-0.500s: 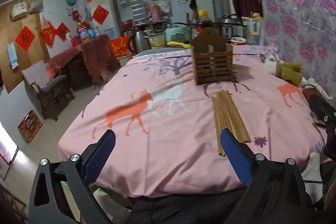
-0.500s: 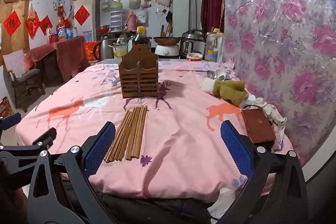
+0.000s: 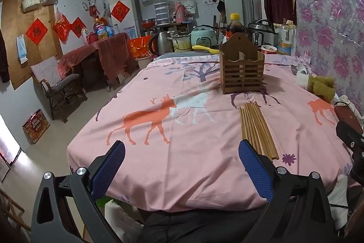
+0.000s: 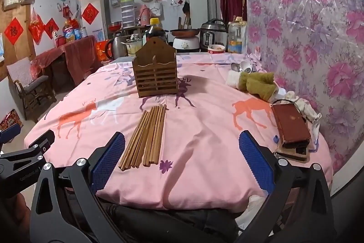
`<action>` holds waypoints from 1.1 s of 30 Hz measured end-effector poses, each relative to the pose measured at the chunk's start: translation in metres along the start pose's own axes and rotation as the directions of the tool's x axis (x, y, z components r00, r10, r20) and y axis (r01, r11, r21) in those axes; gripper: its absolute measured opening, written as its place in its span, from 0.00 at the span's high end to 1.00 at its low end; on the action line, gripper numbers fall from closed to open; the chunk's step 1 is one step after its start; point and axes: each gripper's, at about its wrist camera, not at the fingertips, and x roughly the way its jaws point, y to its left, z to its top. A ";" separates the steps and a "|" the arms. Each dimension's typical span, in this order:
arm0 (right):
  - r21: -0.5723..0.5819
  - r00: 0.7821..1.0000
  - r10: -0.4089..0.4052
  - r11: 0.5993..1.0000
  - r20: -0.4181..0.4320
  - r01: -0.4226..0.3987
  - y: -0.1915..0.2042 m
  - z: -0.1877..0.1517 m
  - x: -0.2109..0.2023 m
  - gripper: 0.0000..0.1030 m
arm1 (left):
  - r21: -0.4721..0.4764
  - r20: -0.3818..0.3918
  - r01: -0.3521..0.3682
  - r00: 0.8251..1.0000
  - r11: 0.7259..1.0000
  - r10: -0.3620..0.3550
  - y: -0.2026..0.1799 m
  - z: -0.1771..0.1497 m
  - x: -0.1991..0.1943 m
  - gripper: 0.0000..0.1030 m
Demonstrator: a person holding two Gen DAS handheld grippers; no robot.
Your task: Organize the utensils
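Observation:
Several wooden chopsticks (image 3: 258, 129) (image 4: 145, 136) lie side by side on the pink deer-print tablecloth (image 3: 182, 129) (image 4: 204, 124). Behind them stands a brown slatted wooden utensil holder (image 3: 241, 67) (image 4: 155, 71), upright; what it holds cannot be seen. My left gripper (image 3: 182, 171) hovers open at the table's near edge, its right blue pad just short of the chopsticks' near ends. My right gripper (image 4: 182, 165) is open too, over the near edge, with the chopsticks just beyond its left pad. Nothing sits between either pair of fingers.
A brown case (image 4: 291, 124) lies on a phone at the right edge. Green and white cloths (image 4: 254, 83) and a spoon in a cup (image 4: 241, 66) lie near the flowered wall. Cookers, a kettle and bottles crowd the far end. A chair (image 3: 56, 85) stands left.
Both grippers have risen and tilted slightly, so the table sits a little lower in both views. The chopsticks and the holder have not moved.

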 end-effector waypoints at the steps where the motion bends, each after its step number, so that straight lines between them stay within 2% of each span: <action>1: 0.007 1.000 0.000 1.000 -0.002 0.000 -0.001 0.000 0.001 0.06 | 0.002 0.000 -0.001 1.000 1.000 0.001 -0.003 -0.002 0.002 0.05; 14: 0.019 1.000 -0.007 1.000 0.012 0.007 -0.003 0.004 0.000 0.06 | -0.016 -0.055 0.004 0.998 1.000 -0.005 -0.001 -0.002 0.018 0.05; 33: 0.026 1.000 -0.002 1.000 0.015 0.002 -0.003 -0.001 0.000 0.06 | 0.003 -0.018 -0.012 1.000 1.000 0.012 -0.009 -0.007 0.014 0.05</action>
